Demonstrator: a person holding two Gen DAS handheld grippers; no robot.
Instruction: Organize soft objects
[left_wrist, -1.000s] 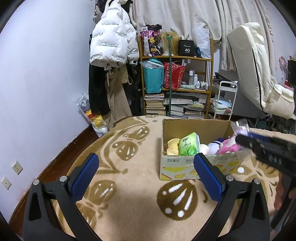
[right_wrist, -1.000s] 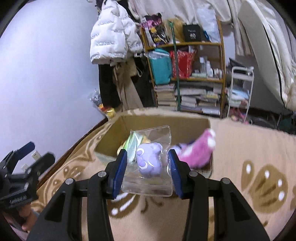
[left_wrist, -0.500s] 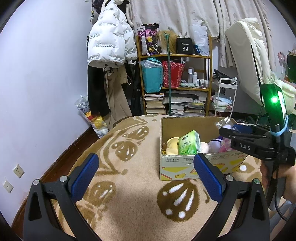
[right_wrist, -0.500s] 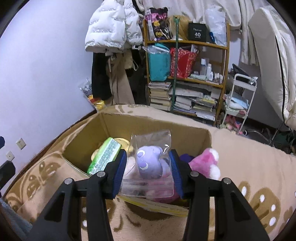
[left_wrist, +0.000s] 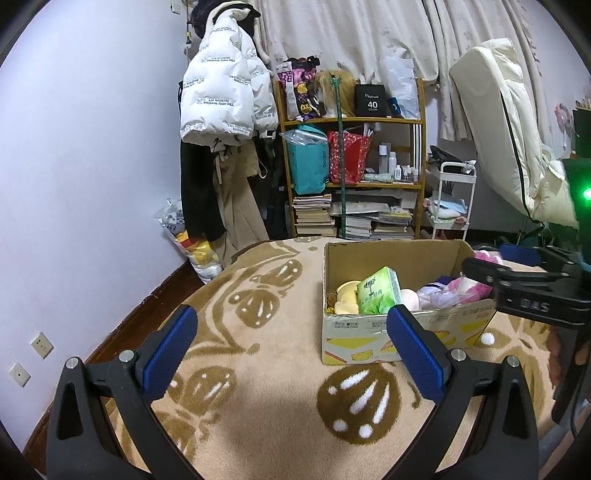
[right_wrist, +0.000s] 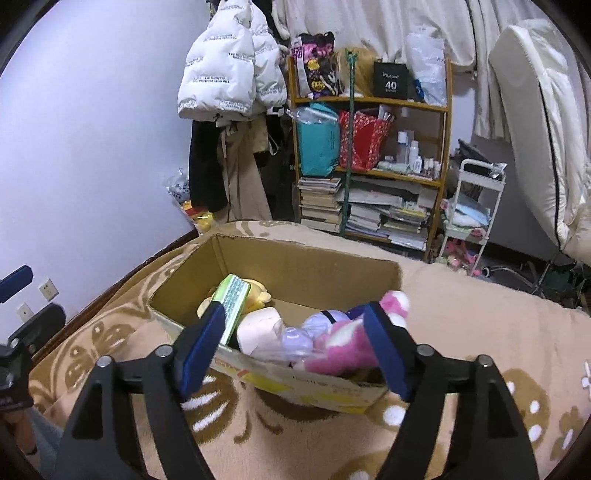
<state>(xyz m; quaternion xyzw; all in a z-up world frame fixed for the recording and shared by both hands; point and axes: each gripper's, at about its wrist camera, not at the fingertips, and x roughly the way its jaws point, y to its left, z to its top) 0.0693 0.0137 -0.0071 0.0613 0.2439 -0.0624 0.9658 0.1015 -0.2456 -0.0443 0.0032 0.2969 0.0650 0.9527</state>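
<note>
- Cardboard box sits open-topped on the beige patterned carpet, and it holds the soft things.
- Right claw hangs just above the near edge of the box, its blue pads spread wide with nothing pinched between them.
- Directly below that claw lies a purple plush in a clear bag, resting inside the box between a pale pink soft piece and a pink and white plush.
- Green tissue pack stands on edge at the left end of the box, leaning on a yellow plush behind it.
- Far half of the box floor shows bare cardboard.
- Left claw hovers low over the carpet, well to the left of the box, its pads far apart and holding nothing.
- From the left wrist view, the tissue pack and yellow plush fill the box's left end, and the bagged purple plush and pink plush lie towards the right.
- Right claw's black body reaches in over the right end of the box in that same view.
- Behind the box stands a wooden shelf stacked with books and bags, with a white puffer jacket hanging beside it.
</note>
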